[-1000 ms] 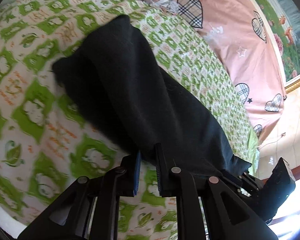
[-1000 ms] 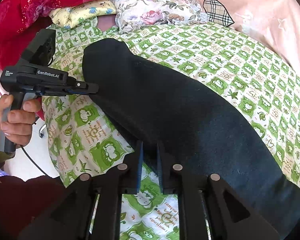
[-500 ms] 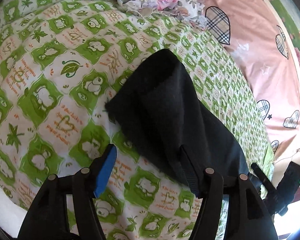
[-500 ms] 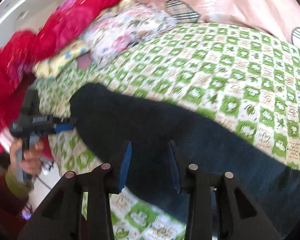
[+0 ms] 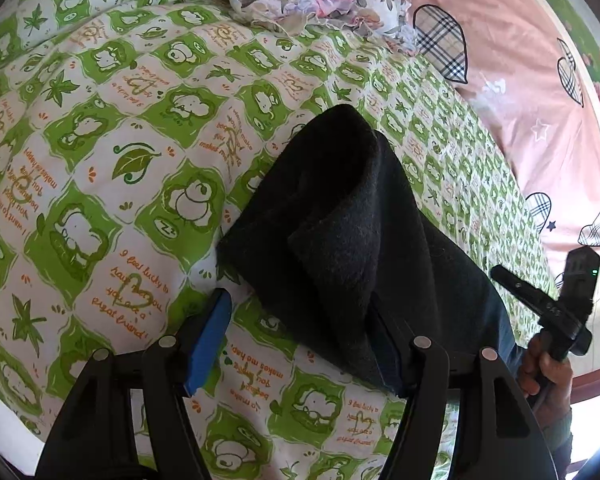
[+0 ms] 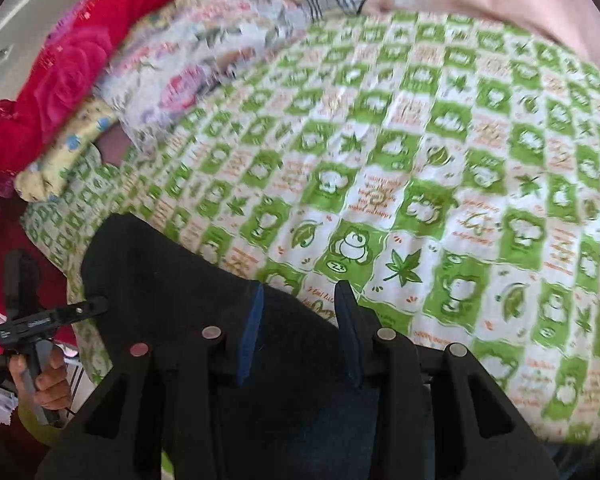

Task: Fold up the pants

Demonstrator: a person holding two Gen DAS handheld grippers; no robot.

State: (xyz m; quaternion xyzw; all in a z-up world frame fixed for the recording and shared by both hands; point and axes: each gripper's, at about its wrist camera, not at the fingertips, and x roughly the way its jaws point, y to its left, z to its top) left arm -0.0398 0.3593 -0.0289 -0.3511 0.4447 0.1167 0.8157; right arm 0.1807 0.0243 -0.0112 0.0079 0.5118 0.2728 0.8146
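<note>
On the bed's green-and-white patterned sheet (image 5: pixel 100 184) the black pants (image 5: pixel 340 232) lie folded. The left gripper (image 5: pixel 304 320) has just spread its fingers wide around the near edge without pinching it. The right gripper (image 6: pixel 300 320), just opened, stands half apart over the cloth, gripping nothing.

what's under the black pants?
The black pants lie on the green-patterned bedsheet, which shows all around them. Whatever lies directly beneath the fabric is covered.

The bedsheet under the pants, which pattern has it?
Green-and-white checks with cartoon animals and leaves on the bedsheet; left wrist view.
</note>
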